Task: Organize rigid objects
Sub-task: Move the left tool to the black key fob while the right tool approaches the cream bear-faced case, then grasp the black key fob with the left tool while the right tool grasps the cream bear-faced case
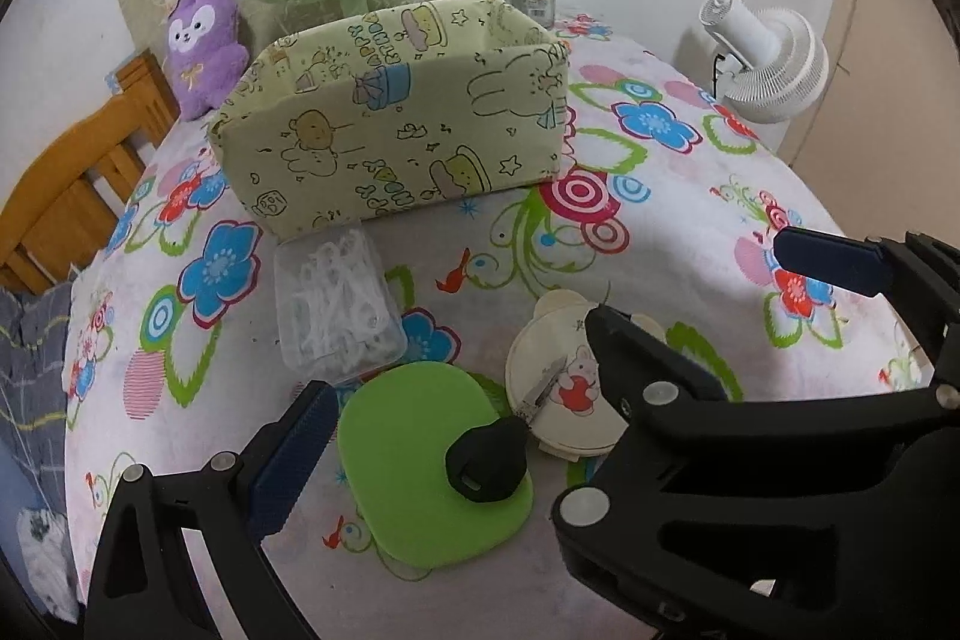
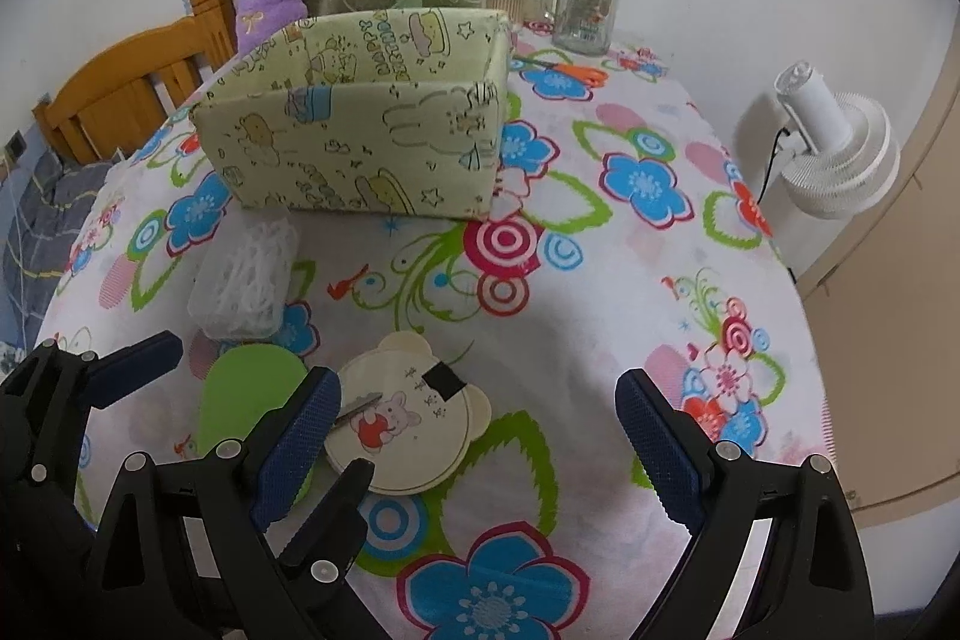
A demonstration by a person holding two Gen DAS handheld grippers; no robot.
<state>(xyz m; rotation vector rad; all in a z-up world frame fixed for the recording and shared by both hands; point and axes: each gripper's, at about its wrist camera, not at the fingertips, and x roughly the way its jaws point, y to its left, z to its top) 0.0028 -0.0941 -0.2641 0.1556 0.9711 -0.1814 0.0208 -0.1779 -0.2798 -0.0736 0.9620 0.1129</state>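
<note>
Both claws wide, holding nothing | my left claw (image 1: 462, 418) — straddles black-headed metal key (image 1: 507, 445) on flat green pad (image 1: 414, 466) | my right claw (image 2: 480, 418) — over cream bear-shaped disc (image 2: 408, 418) on counter (image 2: 600, 292)

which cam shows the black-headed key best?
Left wrist. The key shows whole there: black head on the green pad, blade reaching onto the bear-shaped disc. Right wrist shows only the blade tip; its own left finger hides the head.
</note>
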